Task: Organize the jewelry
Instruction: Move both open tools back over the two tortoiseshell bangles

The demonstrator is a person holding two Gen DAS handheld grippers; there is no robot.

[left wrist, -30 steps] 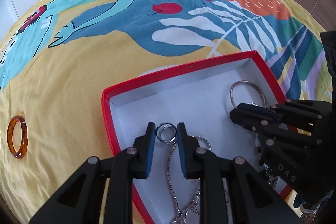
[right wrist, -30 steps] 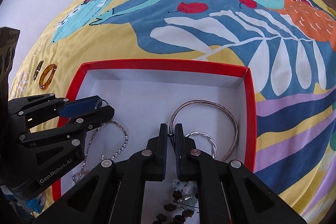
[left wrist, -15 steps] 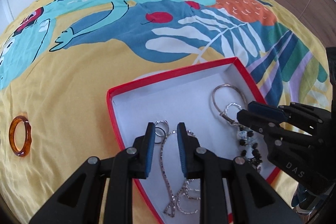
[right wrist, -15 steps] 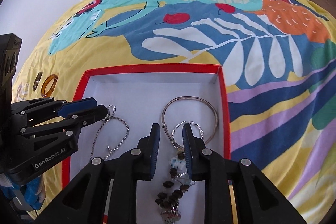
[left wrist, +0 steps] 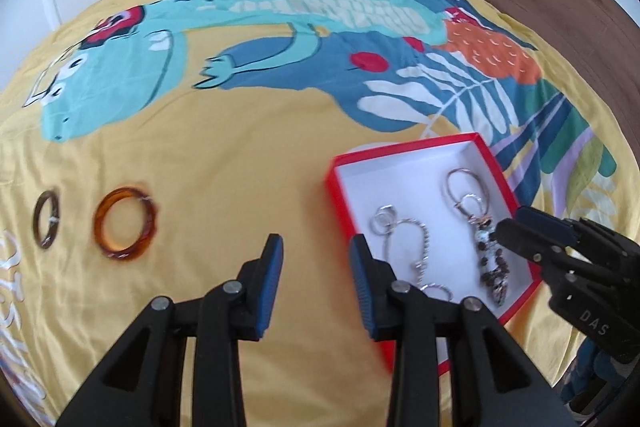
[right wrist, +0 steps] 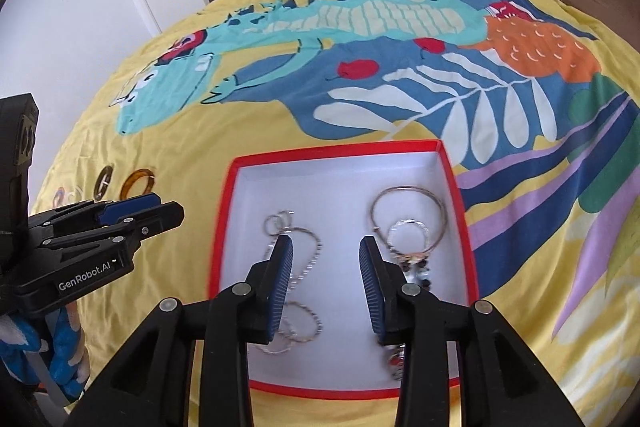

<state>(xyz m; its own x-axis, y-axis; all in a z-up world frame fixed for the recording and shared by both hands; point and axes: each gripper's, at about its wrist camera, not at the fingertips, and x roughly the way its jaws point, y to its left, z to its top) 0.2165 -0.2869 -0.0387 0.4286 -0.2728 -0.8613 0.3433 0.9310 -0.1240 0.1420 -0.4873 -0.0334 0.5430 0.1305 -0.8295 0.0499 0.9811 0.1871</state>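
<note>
Your shallow red cardboard box with the white floor (right wrist: 340,187) lies on the bed toward its right edge, and already holds the silver chain necklace (right wrist: 308,263), the thin metal bangle (right wrist: 408,211) and the dark beaded piece (left wrist: 490,263), laid apart so they don't tangle. The translucent amber bangle (left wrist: 125,223) and the dark brown ring (left wrist: 46,219) wait on the yellow patterned bedspread (left wrist: 224,155) toward the bed's left edge. Your left tongs (left wrist: 316,271) gape wide and empty just left of the box, angled toward them, likely for the next pickup. Your right tongs (right wrist: 325,273) hang parted and empty over the box.
</note>
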